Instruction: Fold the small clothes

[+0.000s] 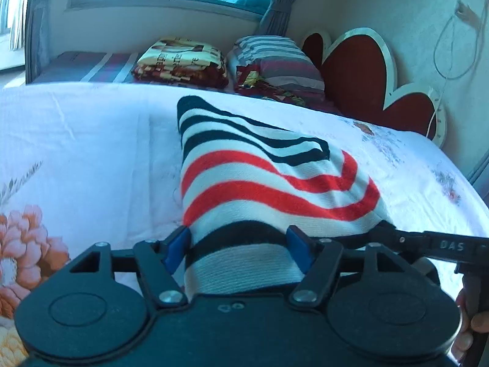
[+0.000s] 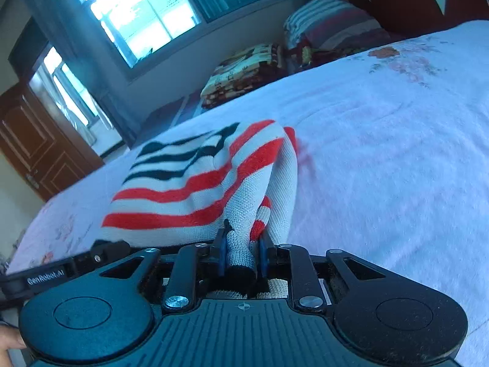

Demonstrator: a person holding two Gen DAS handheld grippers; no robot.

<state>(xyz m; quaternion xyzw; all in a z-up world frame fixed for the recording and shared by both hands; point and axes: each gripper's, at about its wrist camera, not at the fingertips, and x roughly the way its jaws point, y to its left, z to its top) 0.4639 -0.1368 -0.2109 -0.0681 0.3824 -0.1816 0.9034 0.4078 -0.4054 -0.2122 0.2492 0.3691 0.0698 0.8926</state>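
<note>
Where it lies at the middle of both views, the striped knit garment [image 1: 259, 177] [image 2: 198, 189], white with red and black bands, rests partly folded on the white floral bedsheet [image 1: 85, 153] [image 2: 382, 153], its near edge lifted into both grippers. At the lower centre of the left wrist view, the left gripper [image 1: 238, 250] has its jaws moderately apart, with a wide band of the fabric's hem filling the gap between the blue pads [image 1: 175, 249]. At the lower centre of the right wrist view, the right gripper [image 2: 241, 250] has its jaws nearly together, pinching a narrow bunch of the knit. Toward the upper middle lie a folded patterned blanket [image 1: 183, 61] [image 2: 244, 73] and a striped pillow [image 1: 275, 58] [image 2: 330, 21]; a red heart-shaped headboard [image 1: 366, 73] stands at the upper right
</note>
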